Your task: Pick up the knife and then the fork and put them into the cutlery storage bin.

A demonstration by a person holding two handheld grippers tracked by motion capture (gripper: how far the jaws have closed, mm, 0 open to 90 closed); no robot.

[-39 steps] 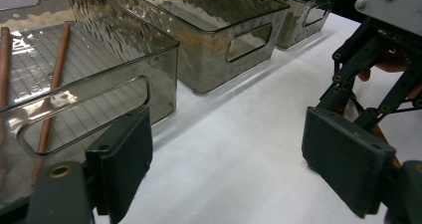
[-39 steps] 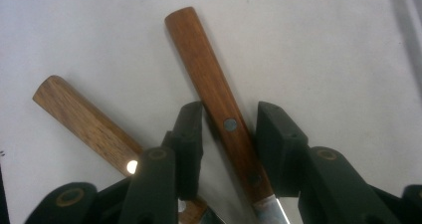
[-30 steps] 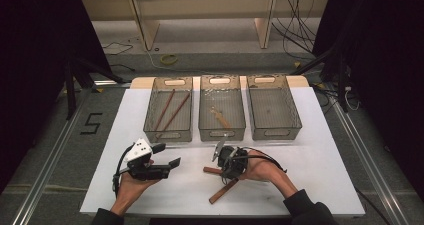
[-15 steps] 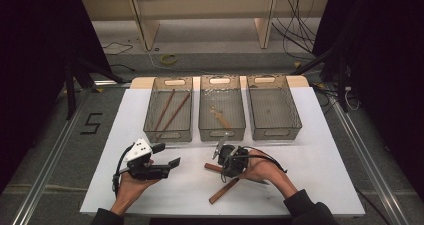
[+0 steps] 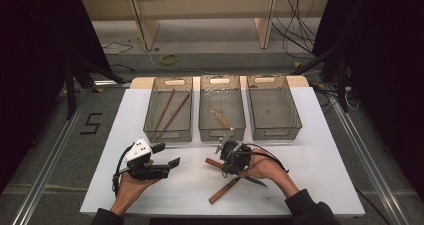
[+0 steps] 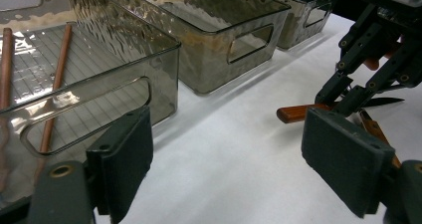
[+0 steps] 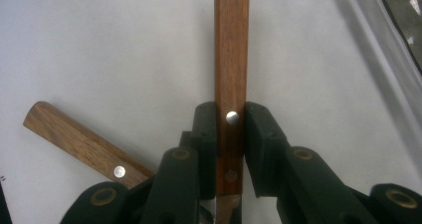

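While the right hand-held gripper [image 7: 230, 149] pinched the knife [image 7: 231, 74] by its wooden handle on the desk [image 5: 165, 195], at 6 o'clock of the middle bin [image 5: 222, 130] | knife: light, rigid, sharp blade; handle the safe hold | left hand-held gripper [image 6: 239, 169] gaped wide, empty.

Grey concrete floor [image 5: 210, 45] beyond grippers; pale wooden furniture legs [image 5: 142, 20] further back; loose black cables [image 5: 295, 25]; black number five floor marking [image 5: 90, 123] to left; dark surroundings.
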